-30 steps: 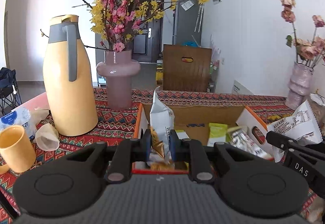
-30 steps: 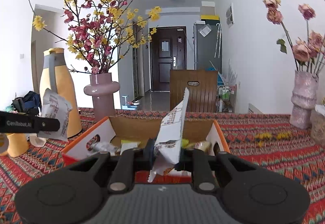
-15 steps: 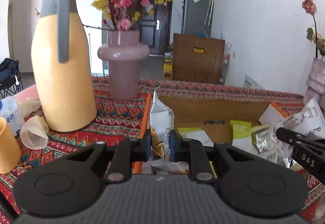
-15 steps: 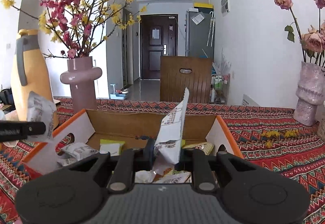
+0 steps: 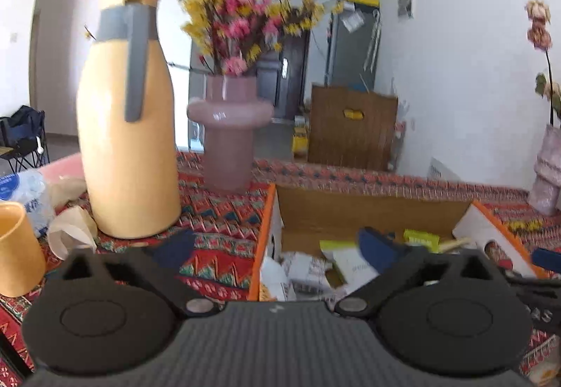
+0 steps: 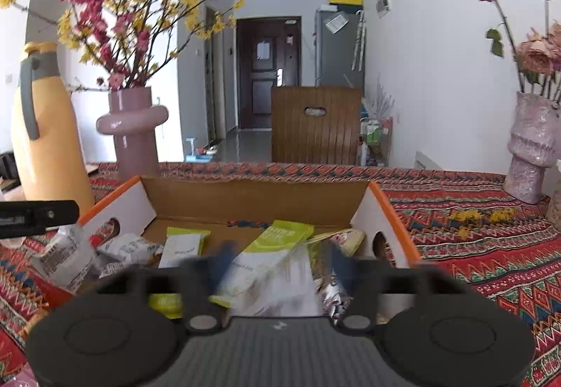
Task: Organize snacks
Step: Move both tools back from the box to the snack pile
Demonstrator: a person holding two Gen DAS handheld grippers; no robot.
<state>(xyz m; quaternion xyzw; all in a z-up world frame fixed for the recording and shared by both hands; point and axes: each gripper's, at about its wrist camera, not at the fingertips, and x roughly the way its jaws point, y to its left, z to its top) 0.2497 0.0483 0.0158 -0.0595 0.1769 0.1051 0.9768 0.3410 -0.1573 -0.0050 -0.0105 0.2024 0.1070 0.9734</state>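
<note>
We cannot read the right gripper [image 6: 278,255] cleanly: its blue fingertips [image 6: 224,255] are smeared by motion, and the white packet [image 6: 280,282] lying between them in the cardboard box [image 6: 256,201] is blurred too, so its print is unreadable. The near wall of the cardboard box is hidden behind the gripper bodies in both views. In the left wrist view the flower branches [image 5: 252,1] beyond the cardboard box are blurred and cut by the top edge. Left of the cardboard box, the yellow cup [image 5: 17,246] is cut by the frame edge. The small packets [image 5: 301,271] in the cardboard box are too small to name.
</note>
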